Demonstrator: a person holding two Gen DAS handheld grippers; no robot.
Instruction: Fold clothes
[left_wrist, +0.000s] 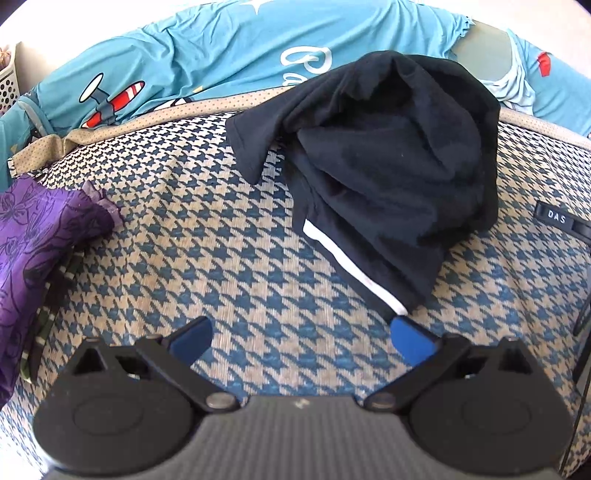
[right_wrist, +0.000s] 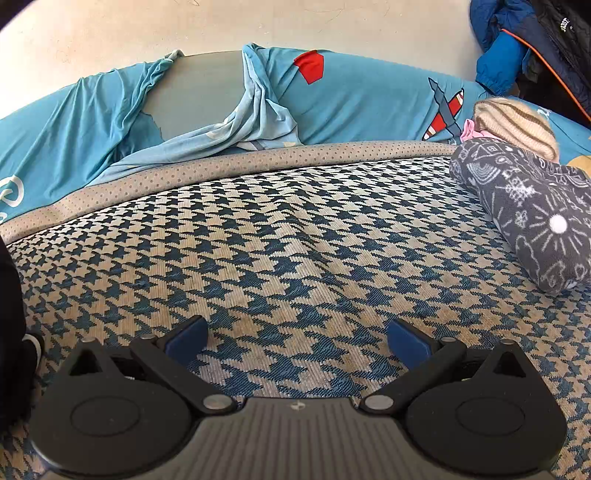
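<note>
A black garment (left_wrist: 388, 155) with a white stripe lies crumpled on the houndstooth mat (left_wrist: 207, 258), ahead and to the right of my left gripper (left_wrist: 301, 338). The left gripper is open, and its right blue pad (left_wrist: 412, 341) sits just below the garment's striped corner. My right gripper (right_wrist: 297, 341) is open too, hovering over bare mat (right_wrist: 295, 240) with nothing between its fingers. A sliver of the black garment (right_wrist: 11, 314) shows at the left edge of the right wrist view.
A purple patterned cloth (left_wrist: 33, 251) lies at the left. A rolled grey printed fleece (right_wrist: 528, 214) and a cream knit piece (right_wrist: 517, 125) sit at the right. A blue cartoon sheet (right_wrist: 351, 96) runs along the far edge; jackets (right_wrist: 532, 44) hang at the far right.
</note>
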